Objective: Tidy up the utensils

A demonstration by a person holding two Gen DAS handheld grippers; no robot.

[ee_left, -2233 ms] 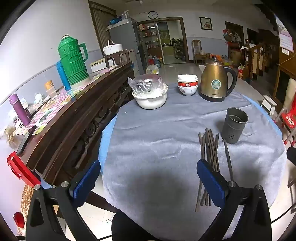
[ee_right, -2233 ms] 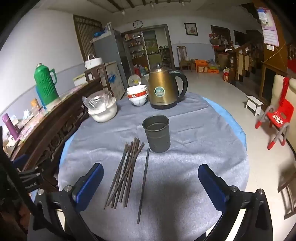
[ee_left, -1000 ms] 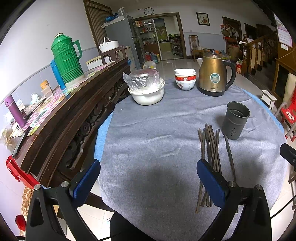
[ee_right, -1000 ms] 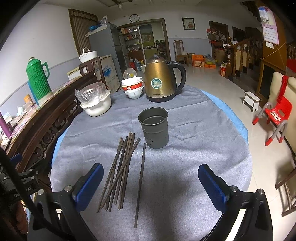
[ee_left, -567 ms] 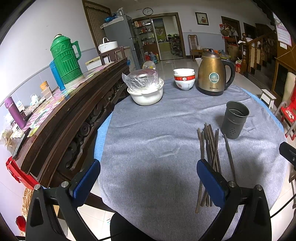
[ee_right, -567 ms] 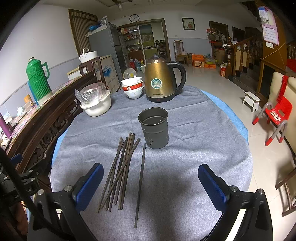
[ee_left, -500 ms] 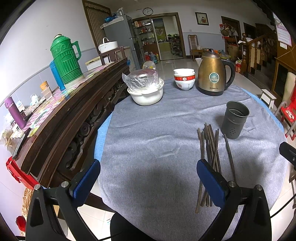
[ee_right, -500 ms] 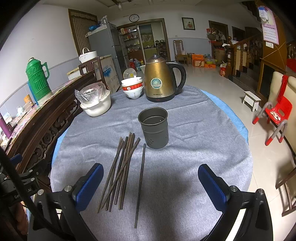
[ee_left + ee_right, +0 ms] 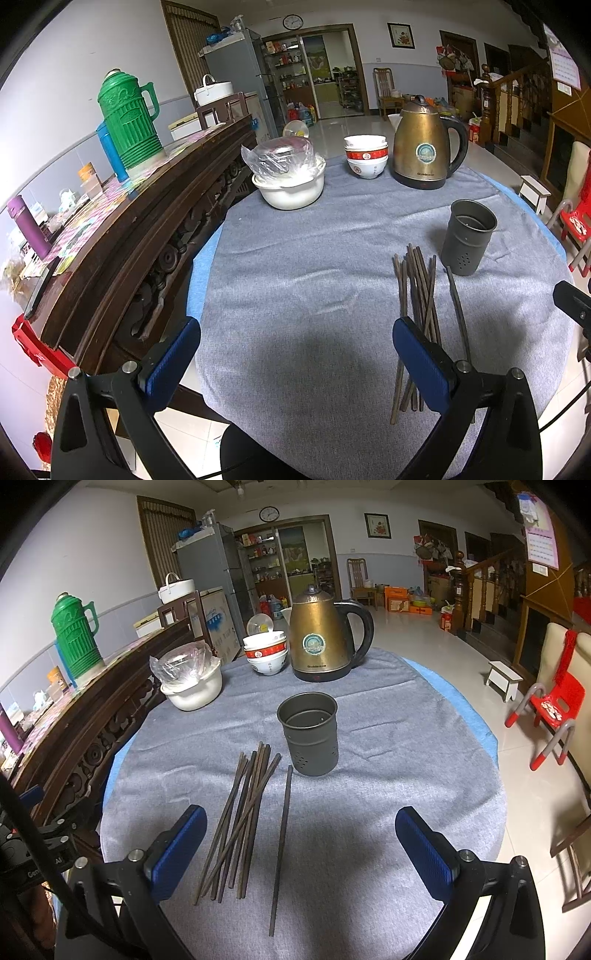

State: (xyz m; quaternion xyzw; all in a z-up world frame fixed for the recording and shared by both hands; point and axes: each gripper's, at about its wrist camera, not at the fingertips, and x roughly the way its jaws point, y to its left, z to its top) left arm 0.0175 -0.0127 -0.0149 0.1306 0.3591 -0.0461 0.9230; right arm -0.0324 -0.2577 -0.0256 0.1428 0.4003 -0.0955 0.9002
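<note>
nothing has moved in the last half second: chopsticks [image 9: 242, 819] lie loose on the cloth [image 9: 369, 830] beside the empty holder [image 9: 308, 733] (one stick apart). both grippers, left [image 9: 295, 354] and right [image 9: 299, 843], hover wide, so sorting hasn't started.

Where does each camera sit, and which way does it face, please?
Left wrist: on the left gripper, low at the table's near-left edge, facing the bowls; both its fingers show.
Right wrist: on the right gripper, directly before the chopsticks and holder; its fingers and the left gripper show.
Shared: chopsticks, holder, kettle.
</note>
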